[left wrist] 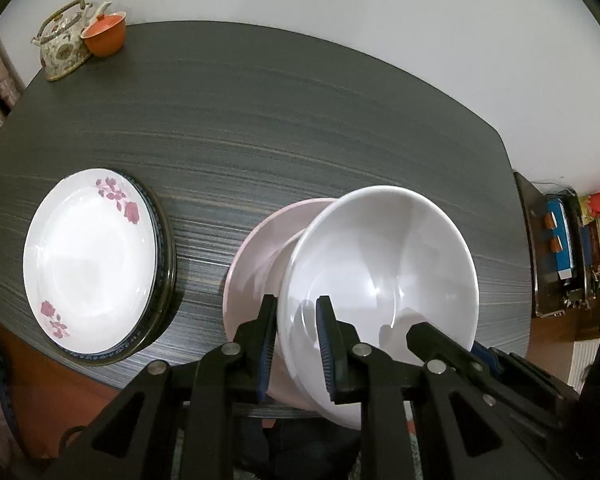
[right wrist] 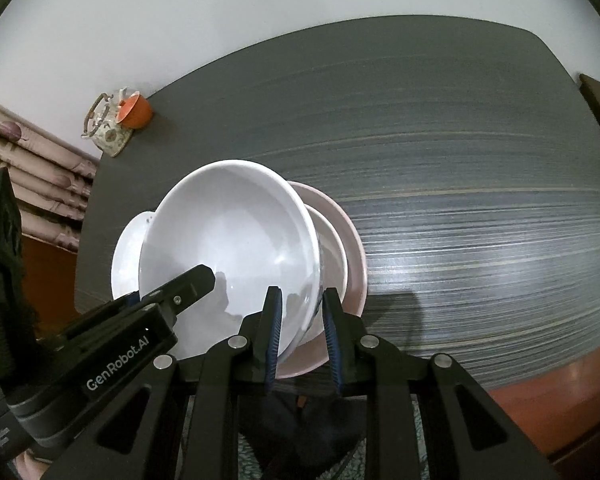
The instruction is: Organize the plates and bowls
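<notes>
A white bowl [left wrist: 380, 272] [right wrist: 228, 240] hangs tilted just above a pink bowl [left wrist: 256, 256] [right wrist: 354, 252] near the table's front edge. My left gripper [left wrist: 296, 320] is shut on the white bowl's left rim, one pad inside and one outside. My right gripper [right wrist: 302, 320] is shut on the opposite rim in the same way. Each gripper shows in the other's view: the right one's fingers [left wrist: 432, 340] and the left one's fingers [right wrist: 188, 284] both reach over the bowl's edge. A stack of plates [left wrist: 92, 256], topped by a white plate with pink flowers, lies to the left.
The dark wood-grain table [left wrist: 300, 120] [right wrist: 460, 160] stretches away behind the bowls. A patterned teapot [left wrist: 60, 44] [right wrist: 106, 128] and an orange cup [left wrist: 104, 34] [right wrist: 136, 112] stand at its far left corner. Cluttered shelving [left wrist: 568, 240] stands off the right edge.
</notes>
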Available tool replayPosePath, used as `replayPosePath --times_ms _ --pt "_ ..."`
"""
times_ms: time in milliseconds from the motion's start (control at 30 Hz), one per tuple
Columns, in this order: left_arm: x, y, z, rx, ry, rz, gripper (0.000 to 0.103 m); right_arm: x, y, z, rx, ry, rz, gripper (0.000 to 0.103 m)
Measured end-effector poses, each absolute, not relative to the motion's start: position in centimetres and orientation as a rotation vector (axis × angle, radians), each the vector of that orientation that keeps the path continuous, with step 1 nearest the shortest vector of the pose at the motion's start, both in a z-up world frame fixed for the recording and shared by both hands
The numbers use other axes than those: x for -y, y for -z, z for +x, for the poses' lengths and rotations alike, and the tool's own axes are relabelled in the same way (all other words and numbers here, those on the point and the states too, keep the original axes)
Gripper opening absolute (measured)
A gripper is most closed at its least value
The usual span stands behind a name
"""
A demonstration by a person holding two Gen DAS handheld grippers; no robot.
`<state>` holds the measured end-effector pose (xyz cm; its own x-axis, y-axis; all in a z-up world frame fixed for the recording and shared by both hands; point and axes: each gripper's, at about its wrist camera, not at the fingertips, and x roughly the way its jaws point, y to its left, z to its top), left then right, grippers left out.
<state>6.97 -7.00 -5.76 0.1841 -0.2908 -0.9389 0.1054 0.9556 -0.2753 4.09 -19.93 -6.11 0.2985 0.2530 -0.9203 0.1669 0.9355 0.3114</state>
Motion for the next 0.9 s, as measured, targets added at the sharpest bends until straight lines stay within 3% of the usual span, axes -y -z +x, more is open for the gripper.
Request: replayPosePath --times_ms 900 --pt "8.4 7.9 7.5 -1.397 0.251 -0.126 0.02 19.4 9.2 4.9 -1.317 -0.035 0.388 0.022"
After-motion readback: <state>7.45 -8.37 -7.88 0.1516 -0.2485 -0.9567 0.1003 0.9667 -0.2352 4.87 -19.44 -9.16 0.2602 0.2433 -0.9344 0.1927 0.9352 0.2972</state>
